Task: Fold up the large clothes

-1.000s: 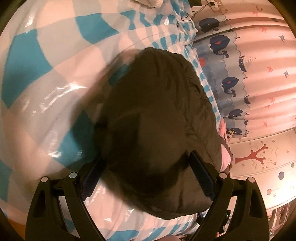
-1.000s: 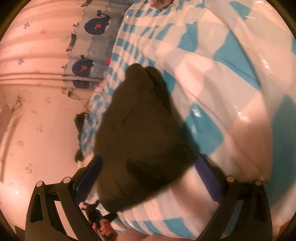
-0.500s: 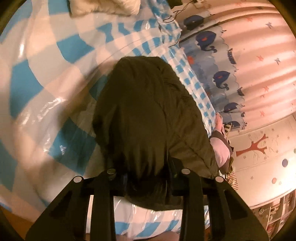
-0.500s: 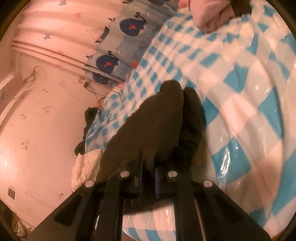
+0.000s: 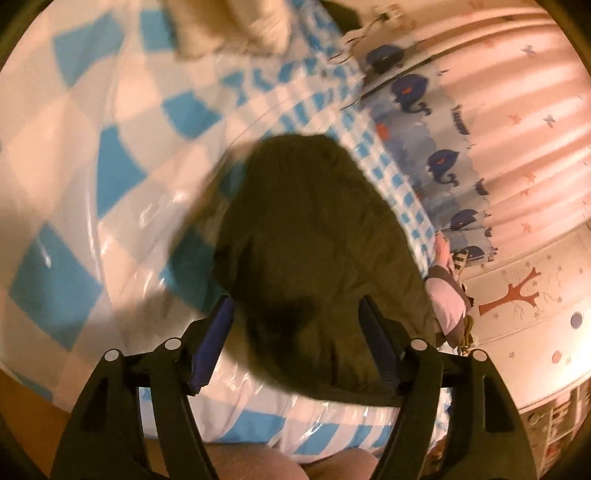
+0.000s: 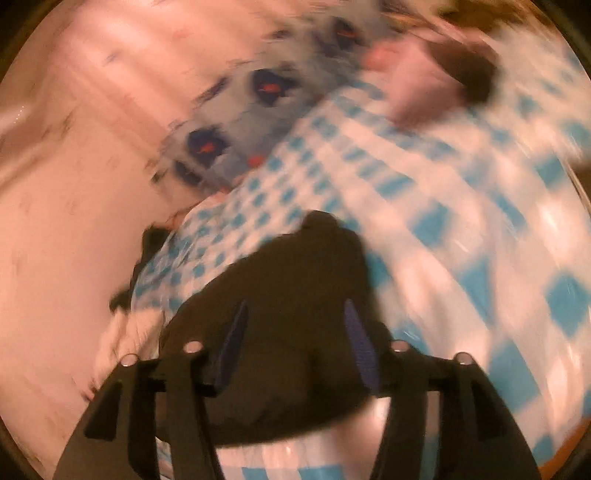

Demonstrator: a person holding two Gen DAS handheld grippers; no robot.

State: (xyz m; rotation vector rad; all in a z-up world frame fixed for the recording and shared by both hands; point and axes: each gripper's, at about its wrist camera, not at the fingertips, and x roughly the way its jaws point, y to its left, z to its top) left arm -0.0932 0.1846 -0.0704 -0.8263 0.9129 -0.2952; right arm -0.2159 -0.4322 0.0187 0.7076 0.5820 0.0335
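A dark olive garment (image 5: 314,221) lies in a folded heap on the bed's blue-and-white checked cover (image 5: 110,155), near its right edge. In the left wrist view my left gripper (image 5: 295,306) hangs just above the garment's near end. Its jaws are opening, the blue pads (image 5: 216,332) stand apart on either side of the cloth, and nothing is pinched. The blurred right wrist view shows the same garment (image 6: 303,266) from the other side. My right gripper (image 6: 295,317) is over its near end, jaws opening, pads off the cloth.
A pink curtain with dark blue whales (image 5: 443,166) hangs along the bed's far side. A cream fluffy pile (image 5: 229,33) and a cable (image 5: 354,44) lie at the bed's head. A person's pink sleeve (image 5: 445,306) shows beside the garment, and also the sleeve (image 6: 417,85) in the right wrist view.
A second ago both grippers stood wide over the garment. Half a second ago both had shut on its cloth. Now both have let go and risen, and the right one has rolled.
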